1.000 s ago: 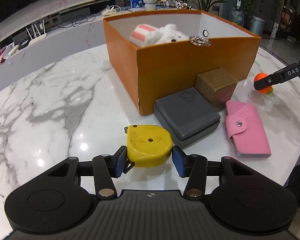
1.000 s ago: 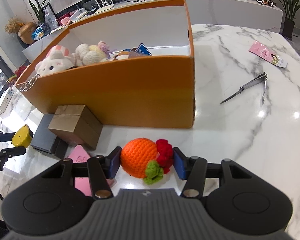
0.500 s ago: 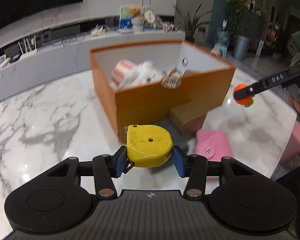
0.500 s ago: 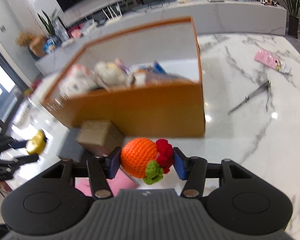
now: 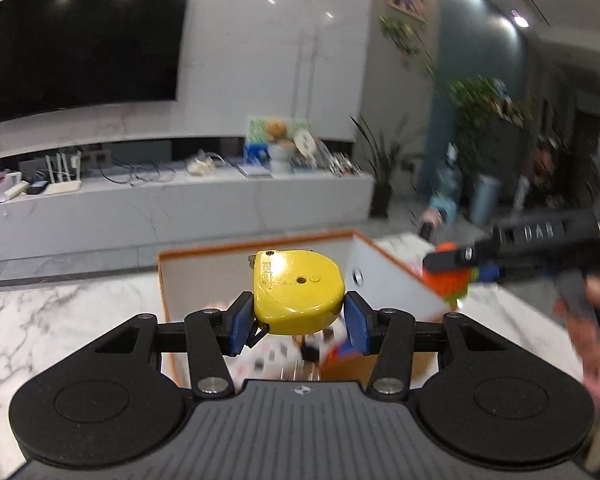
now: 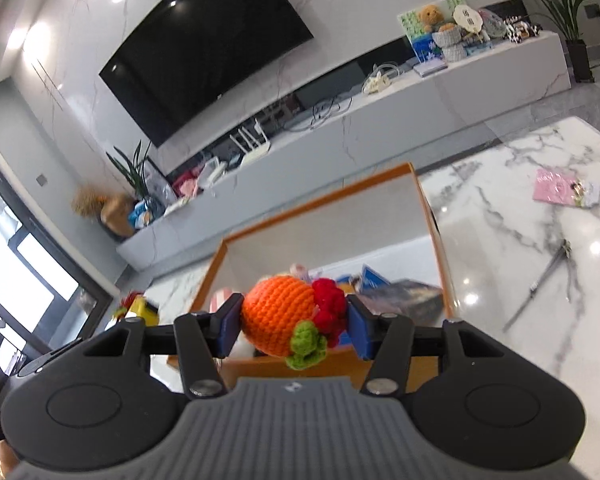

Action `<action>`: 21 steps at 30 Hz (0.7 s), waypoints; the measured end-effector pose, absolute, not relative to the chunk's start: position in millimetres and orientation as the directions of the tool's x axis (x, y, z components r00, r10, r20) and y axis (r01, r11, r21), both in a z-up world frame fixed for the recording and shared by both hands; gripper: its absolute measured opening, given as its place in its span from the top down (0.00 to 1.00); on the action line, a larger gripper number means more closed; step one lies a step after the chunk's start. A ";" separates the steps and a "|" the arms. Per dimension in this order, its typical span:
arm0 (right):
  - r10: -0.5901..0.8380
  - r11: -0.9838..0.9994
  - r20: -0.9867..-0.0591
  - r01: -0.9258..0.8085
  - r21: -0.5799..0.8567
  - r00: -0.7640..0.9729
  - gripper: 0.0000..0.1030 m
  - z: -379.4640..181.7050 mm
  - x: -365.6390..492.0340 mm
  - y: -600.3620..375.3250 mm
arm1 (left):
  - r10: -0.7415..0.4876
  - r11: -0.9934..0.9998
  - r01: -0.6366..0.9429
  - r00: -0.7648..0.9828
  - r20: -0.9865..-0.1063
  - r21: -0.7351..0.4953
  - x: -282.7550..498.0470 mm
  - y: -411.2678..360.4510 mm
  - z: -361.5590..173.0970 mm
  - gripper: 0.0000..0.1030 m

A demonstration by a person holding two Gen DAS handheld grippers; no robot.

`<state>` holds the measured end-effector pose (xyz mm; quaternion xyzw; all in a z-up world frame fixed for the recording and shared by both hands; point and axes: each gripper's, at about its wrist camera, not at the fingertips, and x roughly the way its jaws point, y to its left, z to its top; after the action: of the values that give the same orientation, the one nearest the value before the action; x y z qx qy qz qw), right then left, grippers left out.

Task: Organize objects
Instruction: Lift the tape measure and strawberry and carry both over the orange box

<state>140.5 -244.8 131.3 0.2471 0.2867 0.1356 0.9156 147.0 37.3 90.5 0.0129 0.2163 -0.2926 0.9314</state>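
My left gripper (image 5: 298,324) is shut on a yellow tape measure (image 5: 298,294) and holds it above the near edge of the orange box (image 5: 396,276). My right gripper (image 6: 292,330) is shut on an orange crocheted fruit (image 6: 280,314) with red and green trim, above the box's near wall (image 6: 320,364). The box holds soft toys and packets (image 6: 396,292). In the left wrist view the right gripper (image 5: 456,270) with the fruit (image 5: 446,284) hangs over the box's right wall.
The box stands on a white marble table (image 6: 520,280). A pink packet (image 6: 564,190) and metal tongs (image 6: 540,288) lie on the table to the right of the box. A TV console (image 5: 180,208) runs behind.
Both grippers have risen from table height and moved forward over the box, each still holding its object. The small boxes and pink wallet in front of the box have dropped out of view.
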 end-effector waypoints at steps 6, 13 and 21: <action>0.327 0.884 -0.490 -0.078 0.462 0.808 0.45 120.3 164.1 -232.6 | -0.476 0.869 0.487 0.783 -0.401 -0.082 168.9 6.0 78.3 0.45; 0.281 0.916 -0.535 -0.058 0.396 0.797 0.45 97.9 183.5 -222.2 | -0.436 0.891 0.449 0.799 -0.414 -0.072 182.2 -11.9 67.1 0.45; 0.261 0.940 -0.579 -0.066 0.335 0.773 0.44 81.5 190.9 -209.9 | -0.428 0.898 0.428 0.796 -0.429 -0.100 191.5 -14.6 57.8 0.45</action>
<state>190.9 -209.9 81.5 0.1494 0.3255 0.0880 0.9295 191.5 -14.6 57.8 0.0009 0.2262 -0.2258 0.9476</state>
